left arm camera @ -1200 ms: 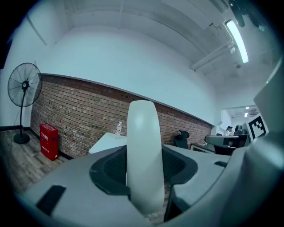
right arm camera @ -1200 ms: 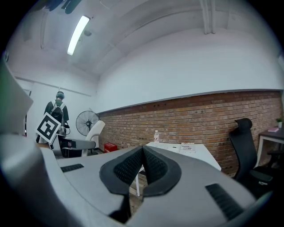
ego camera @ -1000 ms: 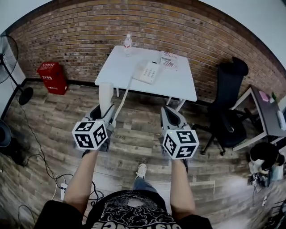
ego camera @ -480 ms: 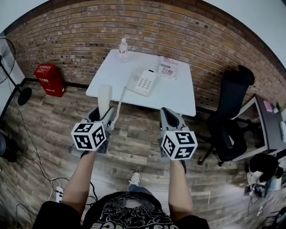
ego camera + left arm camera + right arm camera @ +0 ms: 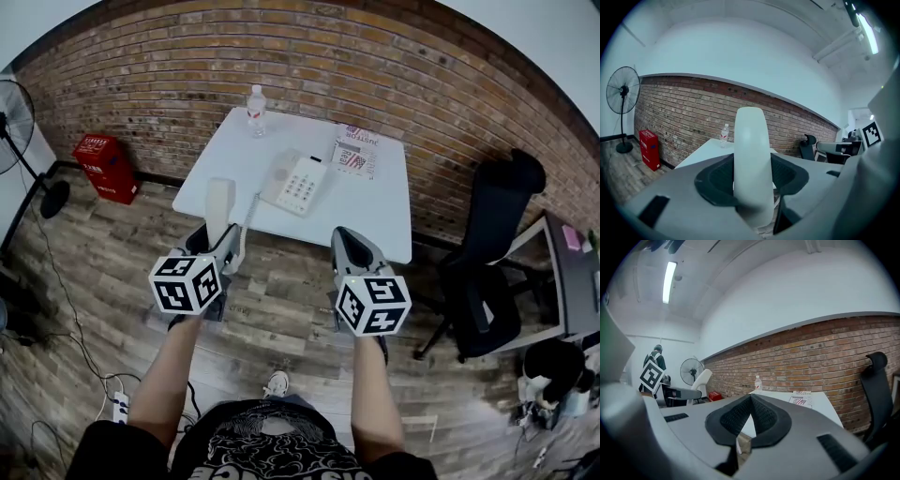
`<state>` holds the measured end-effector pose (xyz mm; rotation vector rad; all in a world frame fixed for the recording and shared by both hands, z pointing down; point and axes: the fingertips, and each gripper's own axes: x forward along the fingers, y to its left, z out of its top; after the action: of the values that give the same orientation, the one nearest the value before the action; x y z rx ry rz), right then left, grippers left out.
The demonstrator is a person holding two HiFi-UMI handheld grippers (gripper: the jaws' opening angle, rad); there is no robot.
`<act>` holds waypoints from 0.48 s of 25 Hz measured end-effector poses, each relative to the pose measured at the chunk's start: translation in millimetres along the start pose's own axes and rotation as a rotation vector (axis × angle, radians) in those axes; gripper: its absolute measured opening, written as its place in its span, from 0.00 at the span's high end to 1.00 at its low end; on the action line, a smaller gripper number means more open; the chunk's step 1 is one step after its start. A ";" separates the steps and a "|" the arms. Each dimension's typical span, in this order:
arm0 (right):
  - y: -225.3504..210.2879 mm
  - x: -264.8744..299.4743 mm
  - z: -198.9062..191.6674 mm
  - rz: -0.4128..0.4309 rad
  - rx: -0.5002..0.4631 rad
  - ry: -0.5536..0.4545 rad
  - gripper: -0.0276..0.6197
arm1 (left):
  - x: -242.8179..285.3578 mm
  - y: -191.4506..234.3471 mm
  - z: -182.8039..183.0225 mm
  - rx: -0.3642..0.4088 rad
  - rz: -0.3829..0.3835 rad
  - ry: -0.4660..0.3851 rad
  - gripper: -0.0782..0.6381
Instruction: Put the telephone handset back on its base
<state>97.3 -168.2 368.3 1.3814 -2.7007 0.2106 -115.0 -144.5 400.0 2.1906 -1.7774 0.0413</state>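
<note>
The white telephone base with its keypad lies on the white table, and a coiled cord runs from it toward me. My left gripper is shut on the white handset, which stands upright between its jaws, short of the table's near left edge. My right gripper hangs over the floor before the table's near edge, its jaws closed together with nothing between them.
A water bottle stands at the table's far edge and a printed booklet lies right of the phone. A black office chair is to the right, a red box and a fan to the left, with a brick wall behind.
The table and phone sit lower and closer in the head view; I have stepped toward the table with both grippers. The left gripper keeps hold of the handset.
</note>
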 end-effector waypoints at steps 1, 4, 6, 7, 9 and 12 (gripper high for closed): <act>-3.6 3.0 0.2 0.003 0.001 0.000 0.96 | 4.5 -0.4 0.6 0.001 0.003 0.001 0.59; -12.5 11.1 0.3 0.010 0.003 0.001 0.96 | 16.2 -1.1 1.7 0.004 0.008 0.005 0.59; -17.5 16.0 1.1 0.014 0.004 0.001 0.96 | 22.9 -1.4 2.3 0.008 0.011 0.009 0.59; -20.0 18.0 1.7 0.017 0.004 0.001 0.96 | 26.1 -1.9 2.4 0.009 0.013 0.011 0.59; -24.5 21.9 3.1 0.022 0.002 0.000 0.96 | 32.8 -3.4 3.1 0.010 0.014 0.013 0.59; -28.4 28.6 3.9 0.026 -0.003 0.003 0.96 | 42.6 -2.4 4.4 0.012 0.014 0.017 0.59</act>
<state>103.6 -208.1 371.1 1.3443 -2.7165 0.2099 -103.8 -185.7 404.7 2.1798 -1.7880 0.0733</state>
